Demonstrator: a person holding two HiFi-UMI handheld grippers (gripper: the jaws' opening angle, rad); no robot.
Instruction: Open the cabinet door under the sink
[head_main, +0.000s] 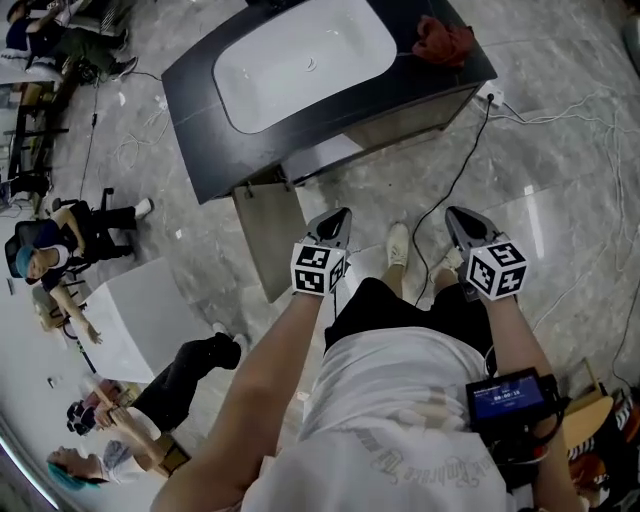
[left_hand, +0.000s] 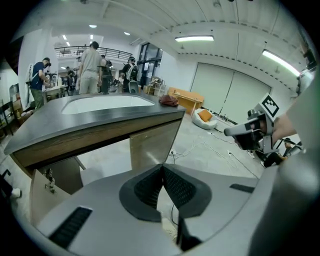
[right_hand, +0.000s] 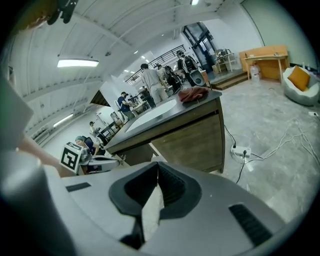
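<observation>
The left gripper (head_main: 338, 220) and right gripper (head_main: 458, 220), both empty with jaws pressed together, hover before the sink cabinet (head_main: 200, 130), whose wooden cabinet door (head_main: 268, 240) stands swung open toward them.

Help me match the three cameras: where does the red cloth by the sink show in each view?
Head view: the red cloth lies at the top right.
Left gripper view: the red cloth sits near the centre, above the middle.
Right gripper view: the red cloth sits right of centre, in the upper half.
Shared landmark: the white sink basin, beside the cloth in all three.
</observation>
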